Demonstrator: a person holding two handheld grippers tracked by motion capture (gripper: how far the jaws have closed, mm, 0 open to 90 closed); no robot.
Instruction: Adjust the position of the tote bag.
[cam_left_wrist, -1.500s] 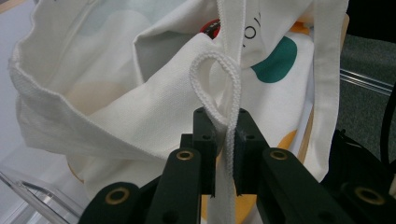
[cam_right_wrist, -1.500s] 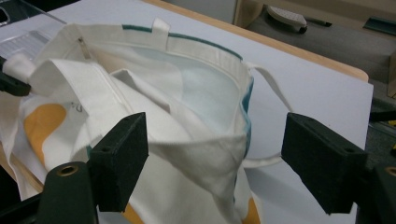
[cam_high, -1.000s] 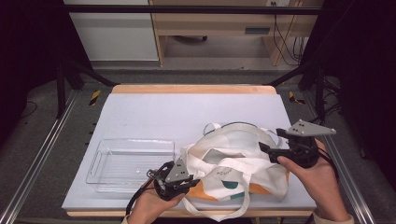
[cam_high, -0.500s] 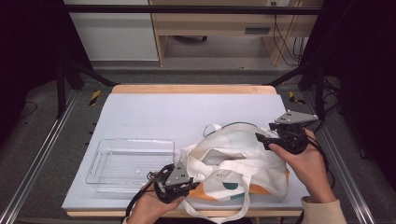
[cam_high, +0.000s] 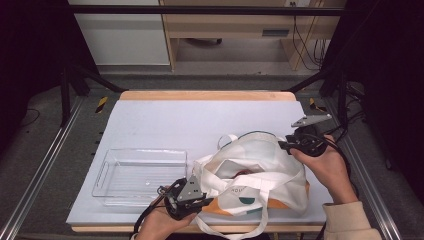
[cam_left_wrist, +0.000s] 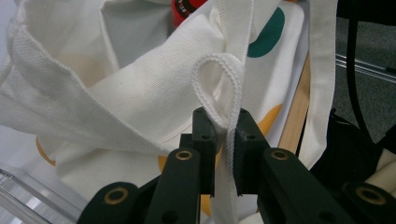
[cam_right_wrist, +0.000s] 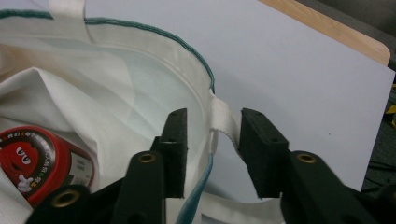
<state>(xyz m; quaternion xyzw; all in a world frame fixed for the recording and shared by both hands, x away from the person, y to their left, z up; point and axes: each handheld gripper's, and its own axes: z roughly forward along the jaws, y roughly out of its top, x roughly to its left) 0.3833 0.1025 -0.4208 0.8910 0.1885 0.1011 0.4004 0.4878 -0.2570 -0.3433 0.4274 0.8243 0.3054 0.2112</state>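
One cream tote bag (cam_high: 260, 175), left gripper (cam_left_wrist: 223, 154) pinching strap, right gripper (cam_right_wrist: 212, 149) closing, not yet gripping rim.

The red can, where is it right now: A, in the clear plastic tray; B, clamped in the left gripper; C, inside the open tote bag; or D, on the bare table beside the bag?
C: the red can lies within the white cloth walls of the tote bag, seen through the bag's open mouth.

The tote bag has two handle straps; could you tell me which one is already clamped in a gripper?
The near strap: the left gripper pinches it shut. The far strap lies between the right gripper's closing jaws, not yet pressed.
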